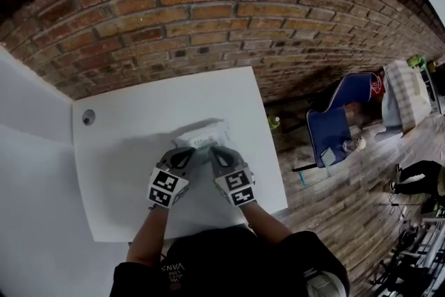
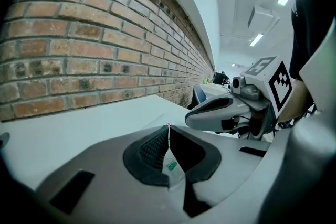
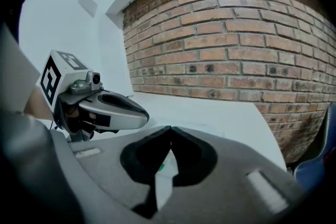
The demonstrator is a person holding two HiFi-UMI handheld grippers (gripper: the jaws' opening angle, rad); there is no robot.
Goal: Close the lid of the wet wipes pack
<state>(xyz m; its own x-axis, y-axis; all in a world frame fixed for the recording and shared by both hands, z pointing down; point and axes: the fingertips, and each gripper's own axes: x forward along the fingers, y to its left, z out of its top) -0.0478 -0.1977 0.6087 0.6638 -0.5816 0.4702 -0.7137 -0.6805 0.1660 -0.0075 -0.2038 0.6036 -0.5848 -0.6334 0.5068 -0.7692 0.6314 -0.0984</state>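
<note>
While both tools sit at the near edge of the wet wipes pack, I log positions. The pack lies flat on the white counter, roughly mid-surface, well clear of the brick wall behind it.

Left hand-held gripper: its own view has the jaws brought together, with a thin sliver of the pack's film, green print on it, nipped between the pads at the tip. White pack material shows in the gap behind the pads.

Right hand-held gripper: jaws also brought together, tips meeting. White pack material with a green fleck shows behind them, but I see nothing caught between the pads, so I read it as resting on the pack, not gripping it.

The 2 tools are just beside each other, snouts angled inward.

Lid: too small and washed out in the head view to say whether it is up, part down or seated.

Judgement: step in hand is steadying the pack and bearing on its top, i.e. the closing press or its set-up.

Next move calls for: left holding the pack from sliding; right pushing straight down on the lid's free edge until it seats; low force, no sideways drag on the soft film.
</note>
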